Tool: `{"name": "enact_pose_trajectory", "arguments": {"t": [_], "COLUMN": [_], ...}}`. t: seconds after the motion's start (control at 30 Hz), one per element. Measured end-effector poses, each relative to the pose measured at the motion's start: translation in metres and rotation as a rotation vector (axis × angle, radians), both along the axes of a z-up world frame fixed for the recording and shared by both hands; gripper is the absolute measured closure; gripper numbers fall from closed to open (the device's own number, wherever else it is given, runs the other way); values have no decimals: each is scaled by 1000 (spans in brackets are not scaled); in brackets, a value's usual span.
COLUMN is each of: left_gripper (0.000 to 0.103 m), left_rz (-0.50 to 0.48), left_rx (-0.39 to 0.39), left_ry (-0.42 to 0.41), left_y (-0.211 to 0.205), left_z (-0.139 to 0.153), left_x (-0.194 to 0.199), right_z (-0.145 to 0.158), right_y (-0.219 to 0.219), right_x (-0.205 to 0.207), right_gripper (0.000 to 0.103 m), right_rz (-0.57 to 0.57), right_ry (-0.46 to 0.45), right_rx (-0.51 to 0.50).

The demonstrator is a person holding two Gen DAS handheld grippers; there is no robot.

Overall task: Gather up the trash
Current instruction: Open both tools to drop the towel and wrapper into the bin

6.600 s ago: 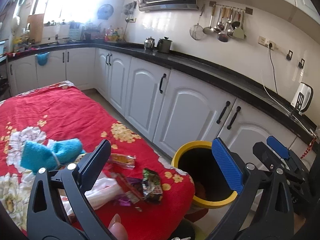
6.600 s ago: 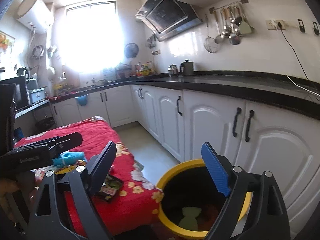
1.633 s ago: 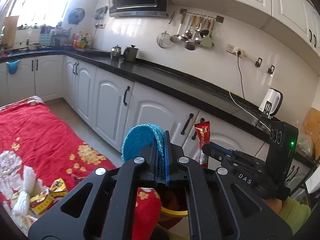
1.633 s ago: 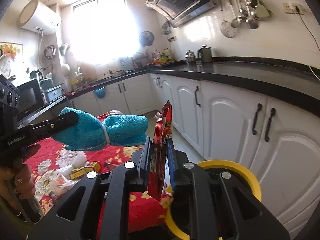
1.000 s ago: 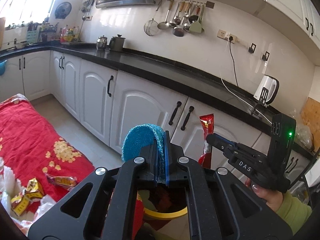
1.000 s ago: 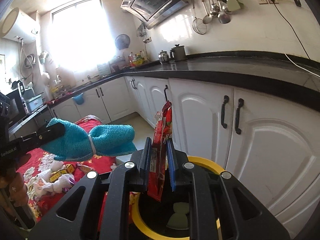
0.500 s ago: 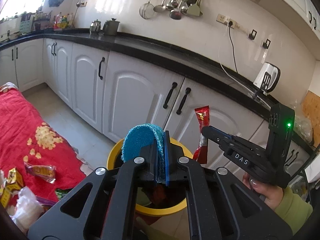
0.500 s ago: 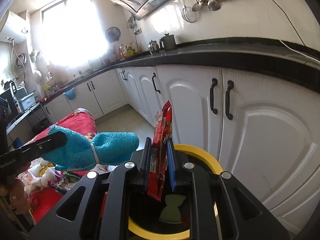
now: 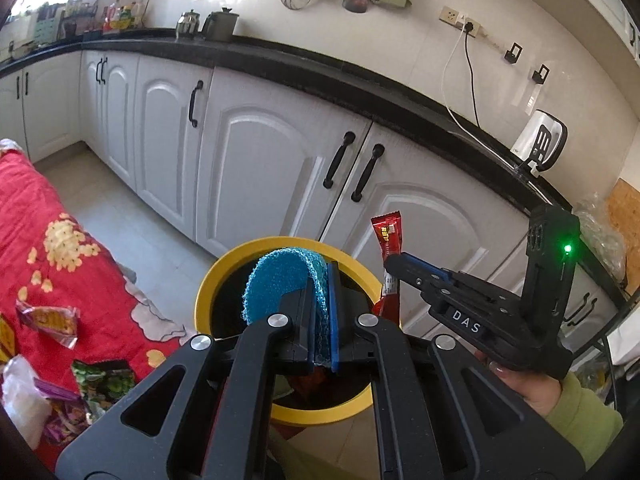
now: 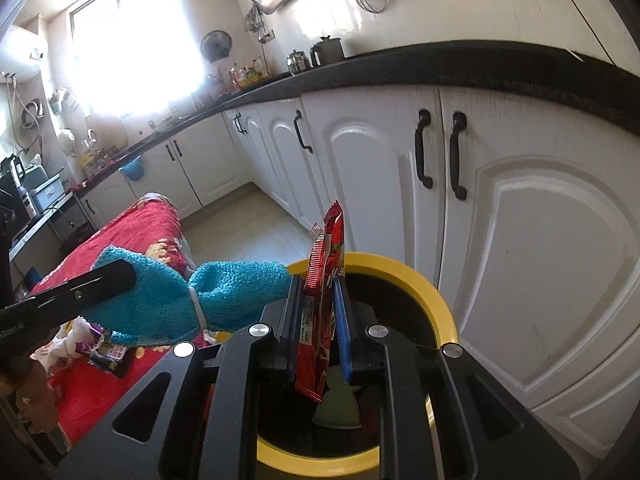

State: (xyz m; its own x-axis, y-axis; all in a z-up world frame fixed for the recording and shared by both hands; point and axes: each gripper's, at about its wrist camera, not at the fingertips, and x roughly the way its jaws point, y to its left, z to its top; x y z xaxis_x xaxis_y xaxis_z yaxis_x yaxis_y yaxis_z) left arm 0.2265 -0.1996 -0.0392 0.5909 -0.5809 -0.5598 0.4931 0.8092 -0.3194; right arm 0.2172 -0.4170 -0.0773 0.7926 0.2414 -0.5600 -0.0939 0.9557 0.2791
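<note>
Left gripper [image 9: 320, 300]: your jaws are clamped on the fuzzy turquoise terry cloth tied at its middle with a pale band [image 10: 192, 300]; you pinch it by one end so the rest hangs free and can fall cleanly when you let go
Right gripper [image 10: 318, 316]: your jaws are shut on the long red foil snack wrapper [image 10: 326, 280], gripped partway along so it stands upright with its lower end poking below the jaws, pointed down at the opening
Round yellow-rimmed waste bin with a dark inside [image 9: 216, 280]: it stands on the floor between the white cabinet doors with black handles [image 9: 256, 168] and the corner of the bench, close enough that you only swing across to drop things
Where the trash is: both held pieces hang over or just at the bin's mouth; the left wrist view puts the cloth above the opening with the wrapper at its far rim; a pale green scrap [image 10: 338, 404] already lies at the bottom
Bench under the red floral cloth [image 9: 40, 216]: more crumpled snack wrappers [image 9: 48, 320] lie near its edge by the bin, within easy reach for the next grabs
Step in hand: you seem set to release both at once; the cloth's free end reaches back toward the bench, so it may catch the rim
</note>
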Motion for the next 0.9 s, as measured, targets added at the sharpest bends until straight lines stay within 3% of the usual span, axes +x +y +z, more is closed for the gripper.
{"name": "enact_pose_trajectory", "arguments": {"t": [0.23,0.37,0.5,0.57,0.6,0.67,0.73,0.8,0.9], "left_gripper": [101,98,64,58,49,37,17,10,10], "left_rz": [-3,11,57,78,86,98,107,123,135], "left_rx": [11,19,33,41,45,48,40,39,51], "left_ry": [26,30,19,9,1,-8,-9,-12,-16], "left_y": [-5,-7,-2,3,4,9,14,17,22], "left_z": [-9,-11,-12,-10,-9,-7,-6,-5,-5], "left_x": [4,7,8,6,5,3,1,0,-3], "right_z": [-10,-13,-13,-12,-11,-8,-3,3,11], "right_y": [-6,-11,-16,-17,-16,-14,-11,-8,-3], "right_x": [4,4,2,1,0,-1,-5,-7,-11], "right_gripper": [86,66,58,52,51,43,33,26,19], "right_rz": [-25,-46,-74,-85,-89,-96,-105,-112,-118], "right_ry": [32,33,35,30,27,15,-9,-30,-66], "right_rx": [19,26,26,21,13,-7,-21,-36,-63]}}
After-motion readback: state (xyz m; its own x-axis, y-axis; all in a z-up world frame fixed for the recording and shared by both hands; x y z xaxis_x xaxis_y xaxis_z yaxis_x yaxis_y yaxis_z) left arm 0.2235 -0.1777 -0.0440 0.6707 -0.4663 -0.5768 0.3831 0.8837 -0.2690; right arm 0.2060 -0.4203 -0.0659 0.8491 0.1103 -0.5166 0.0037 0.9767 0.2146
